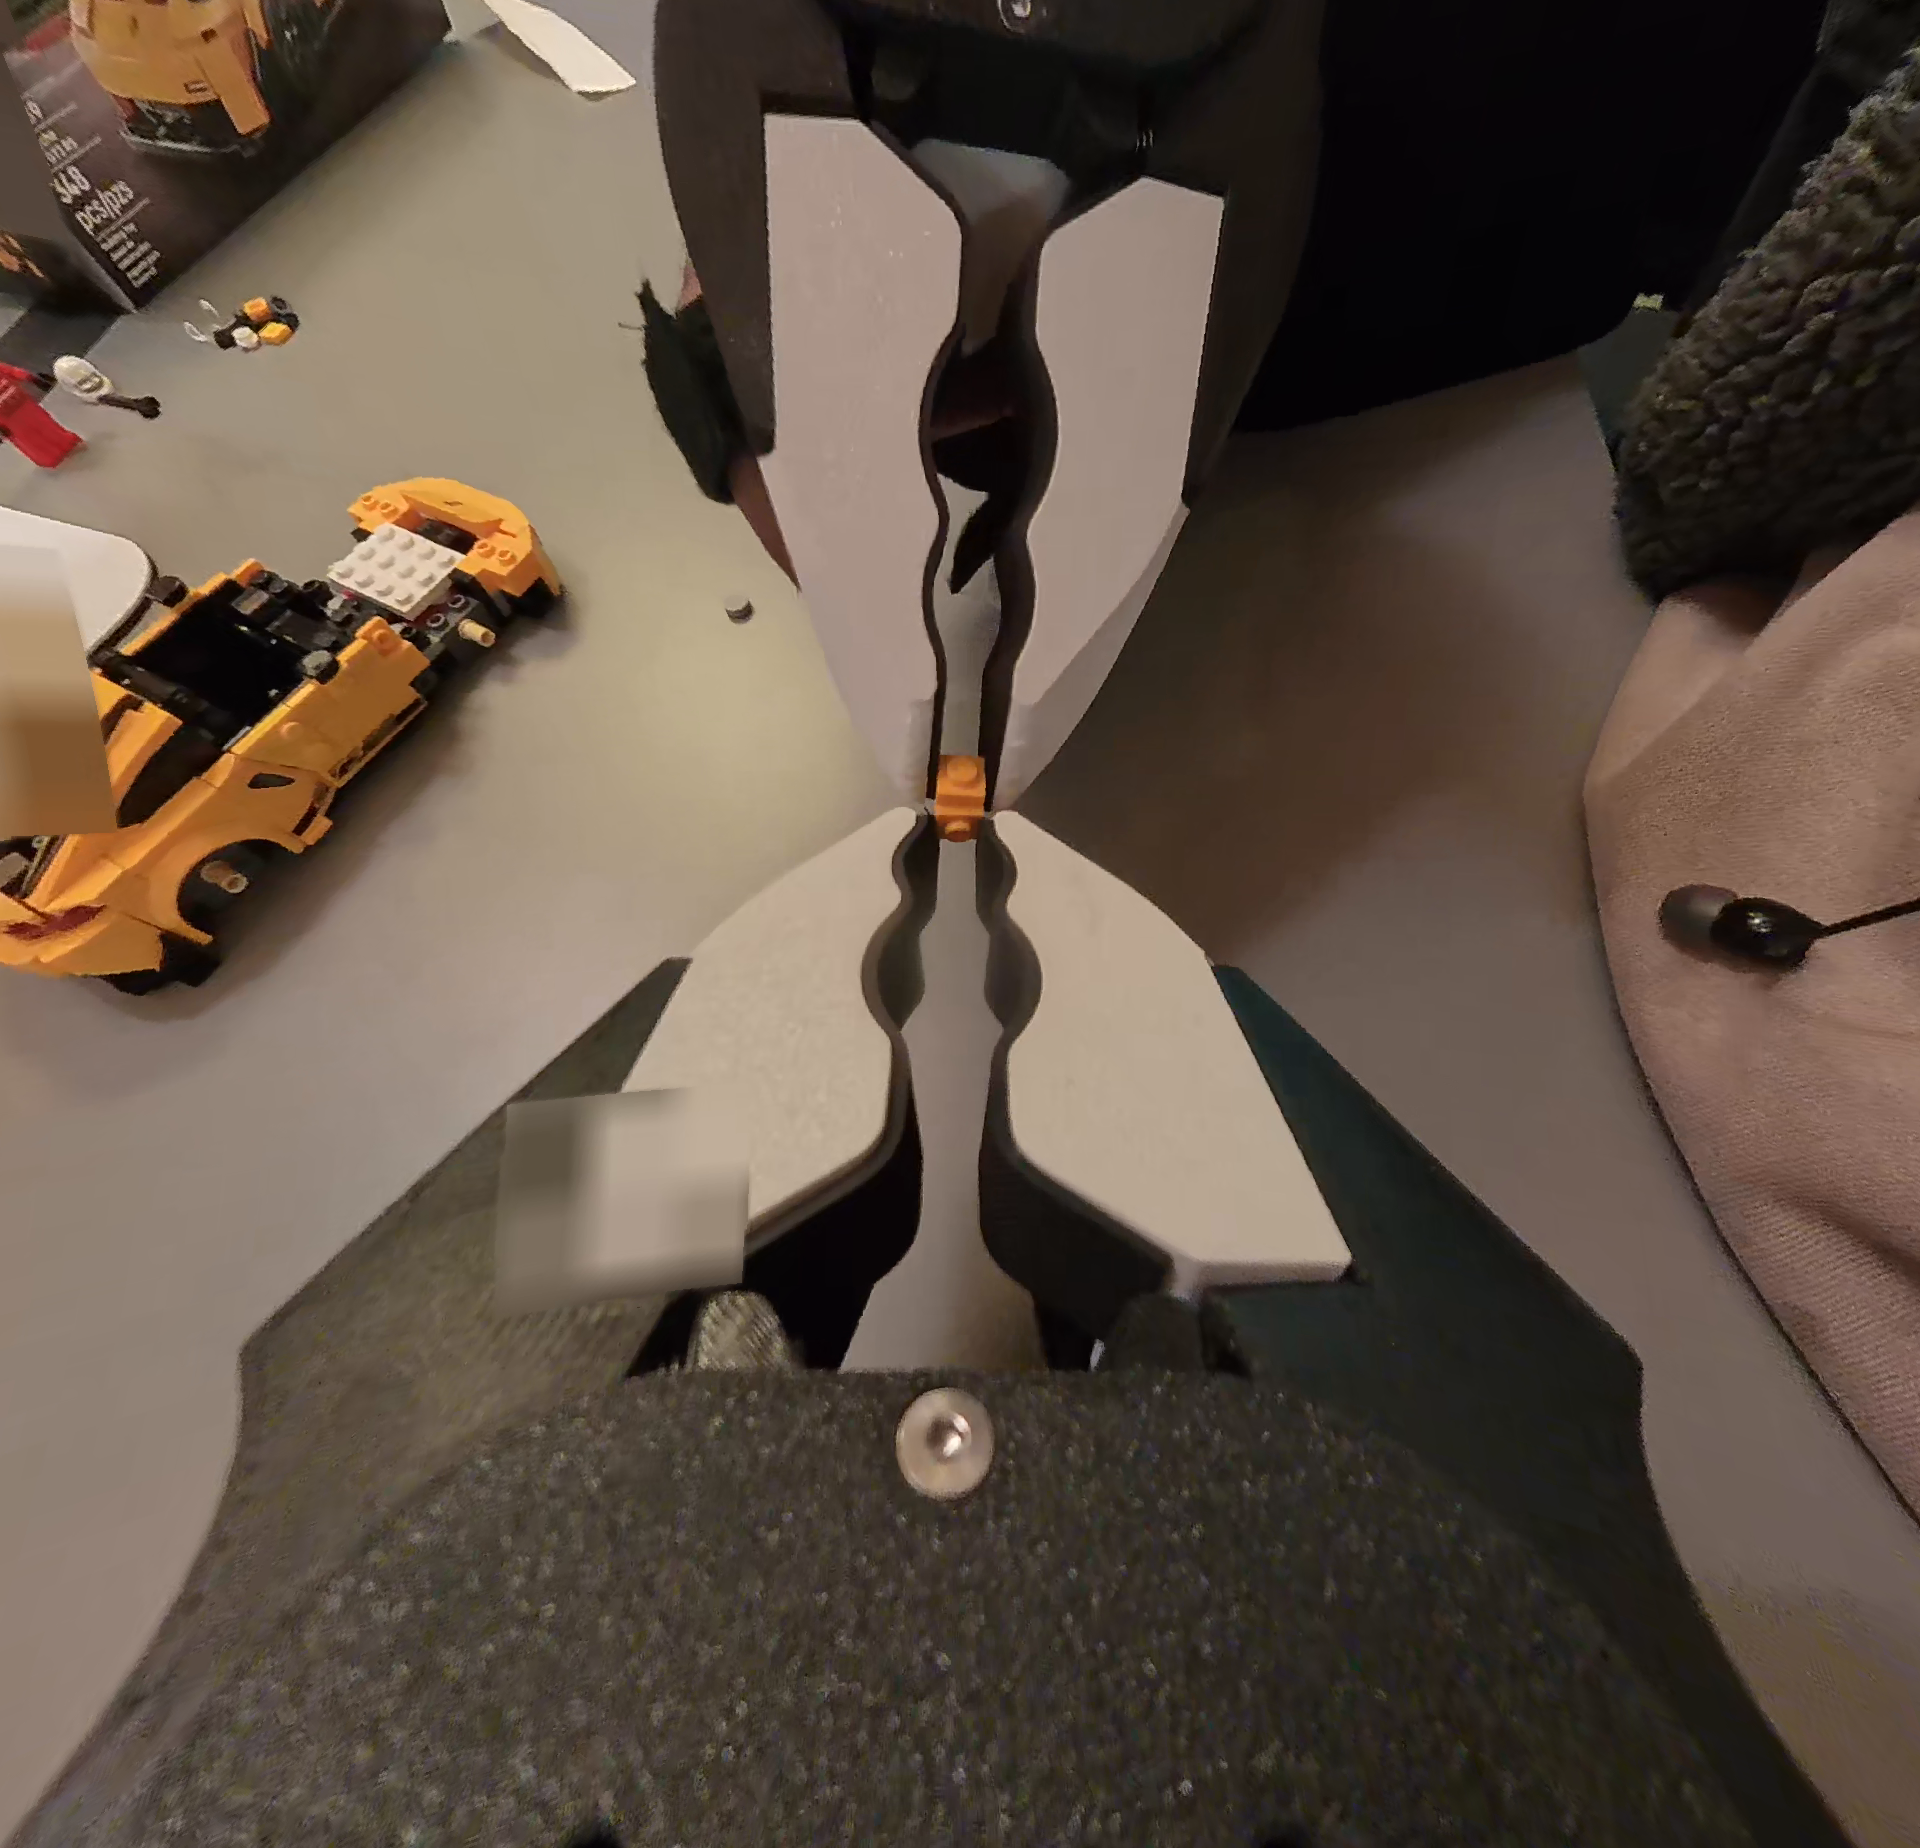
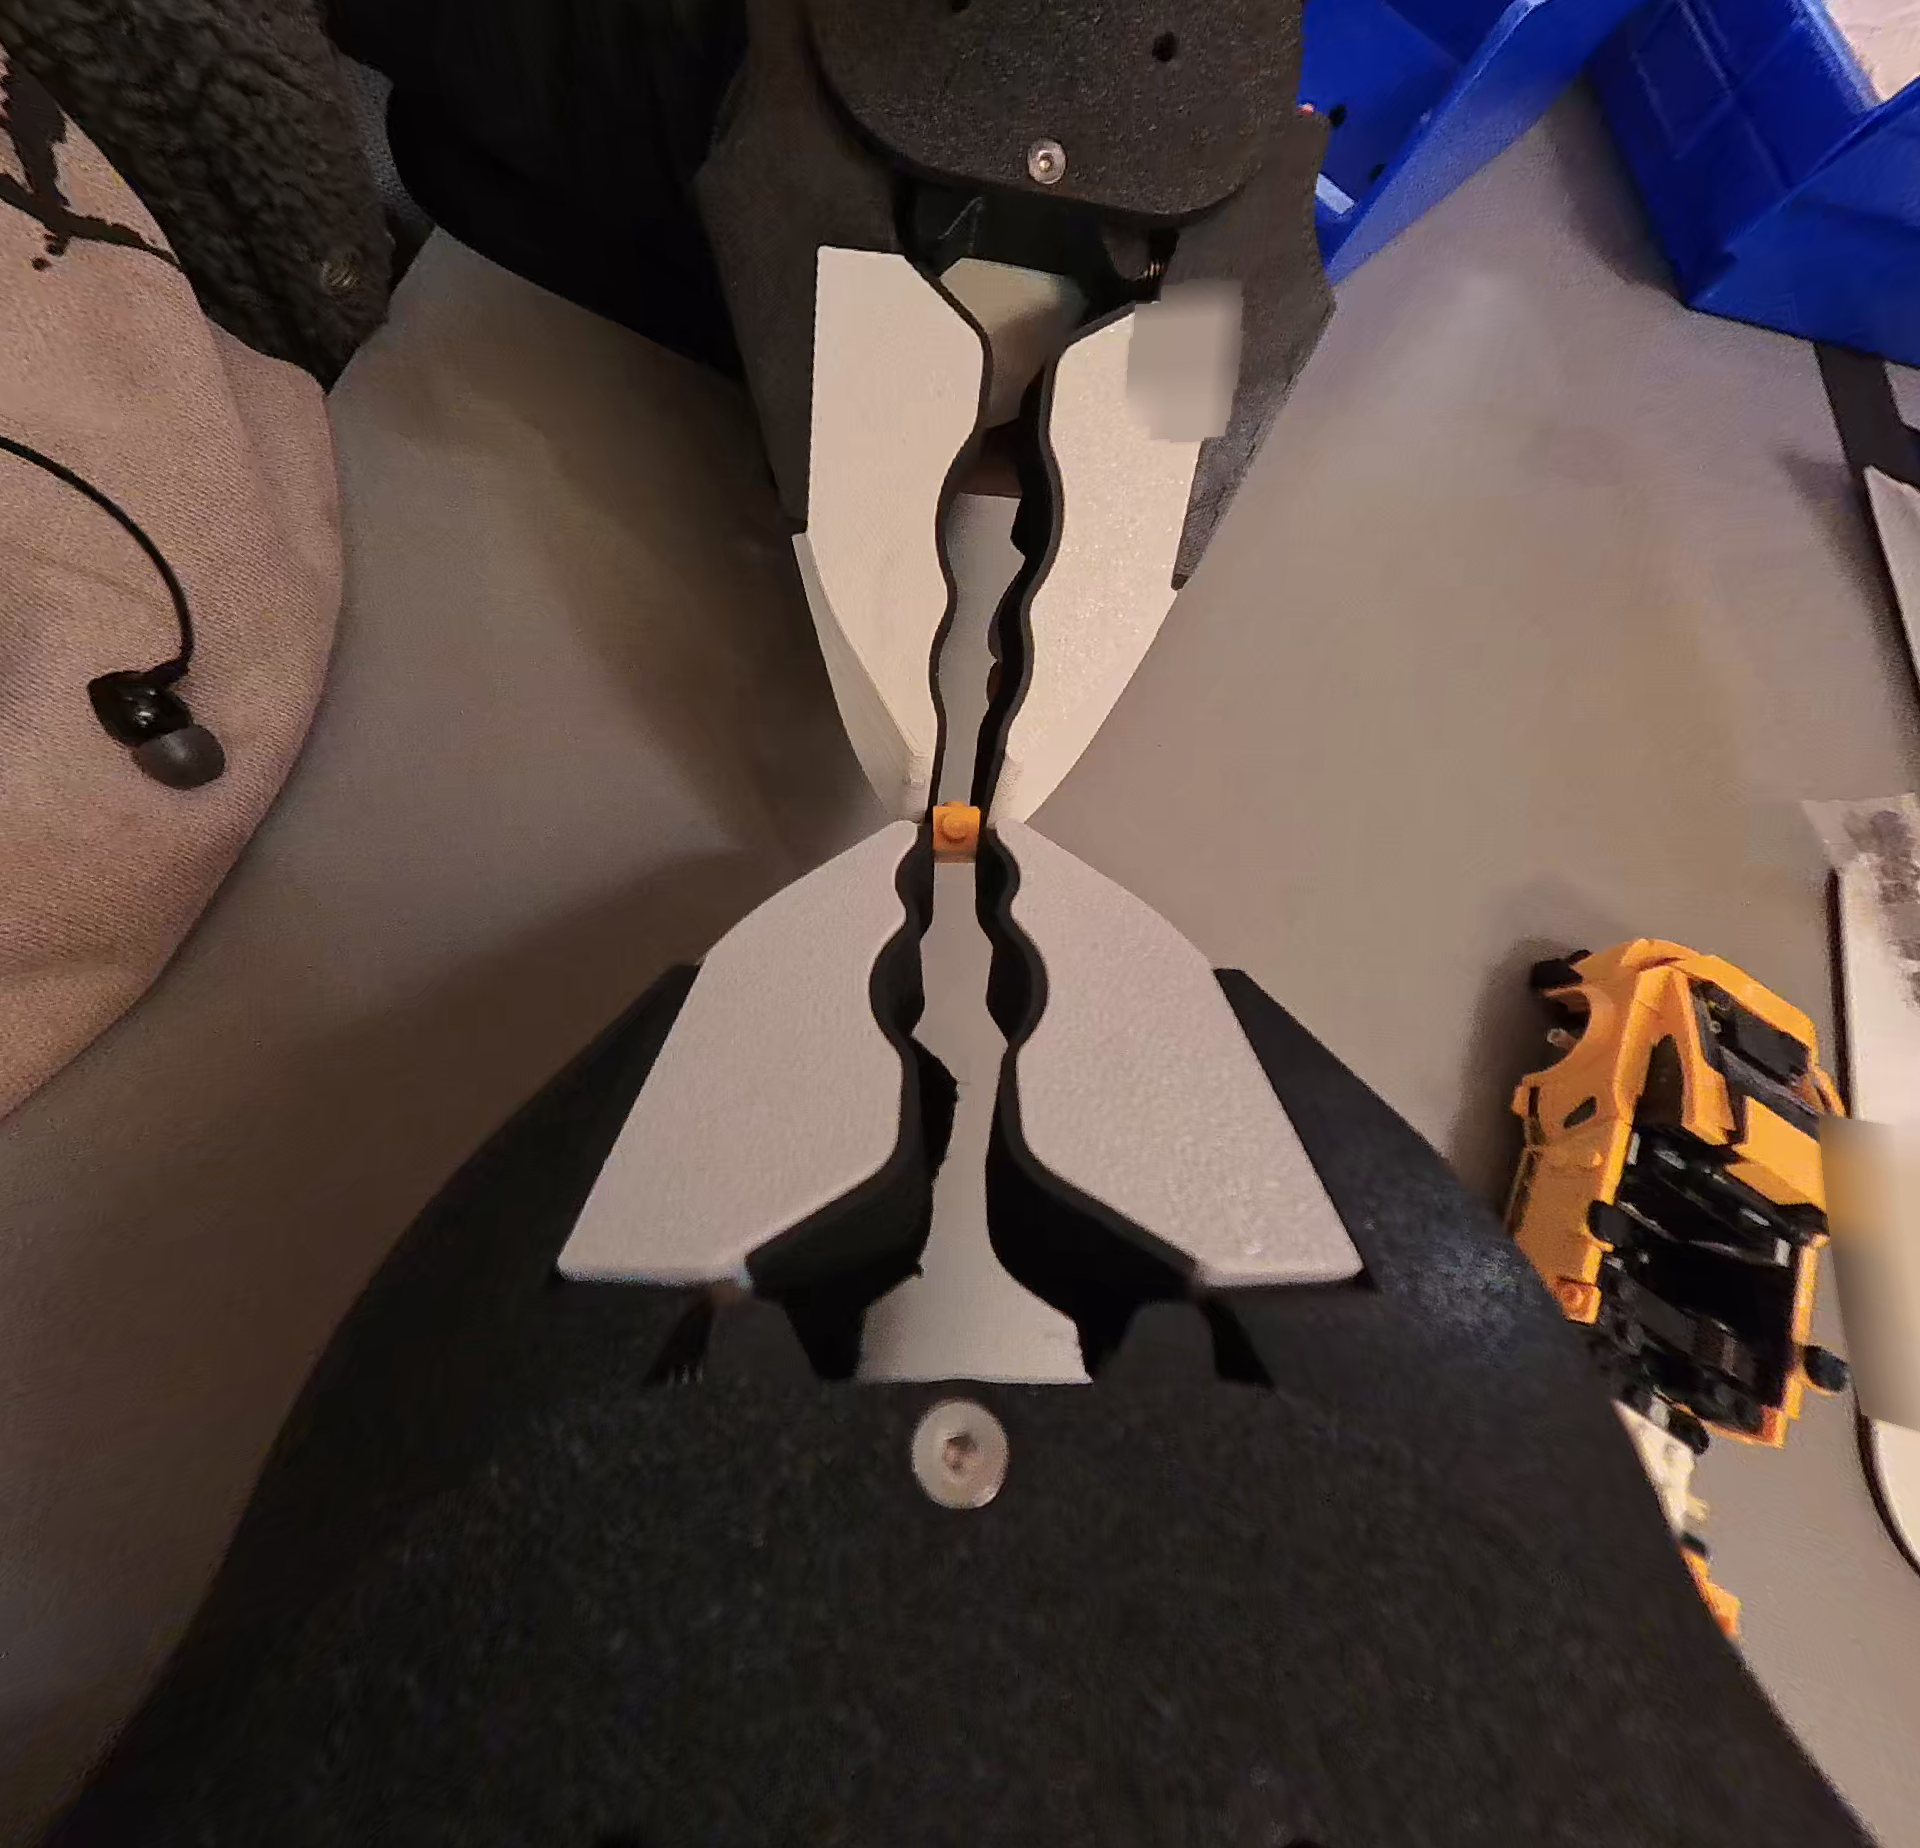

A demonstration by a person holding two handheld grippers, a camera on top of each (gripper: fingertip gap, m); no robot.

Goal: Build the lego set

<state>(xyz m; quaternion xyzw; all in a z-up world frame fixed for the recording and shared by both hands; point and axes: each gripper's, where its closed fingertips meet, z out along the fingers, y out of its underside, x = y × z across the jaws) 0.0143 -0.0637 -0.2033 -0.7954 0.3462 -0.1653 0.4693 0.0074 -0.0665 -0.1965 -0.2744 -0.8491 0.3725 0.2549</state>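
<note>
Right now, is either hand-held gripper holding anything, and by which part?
A small orange brick is pinched between the tips of both, the left hand-held gripper and the right hand-held gripper, meeting tip to tip above the table, each at one end of it.

Left hand-held gripper [image 1: 956, 834]: tips pinching orange brick [image 1: 957, 799].
Right hand-held gripper [image 1: 958, 759]: opposite, gripping the same brick (tip to tip).
Desk [image 1: 582, 863]: yellow car model [image 1: 260, 718] at left.

Opposed close wrist views, shared orange brick [image 1: 957, 799]
</note>
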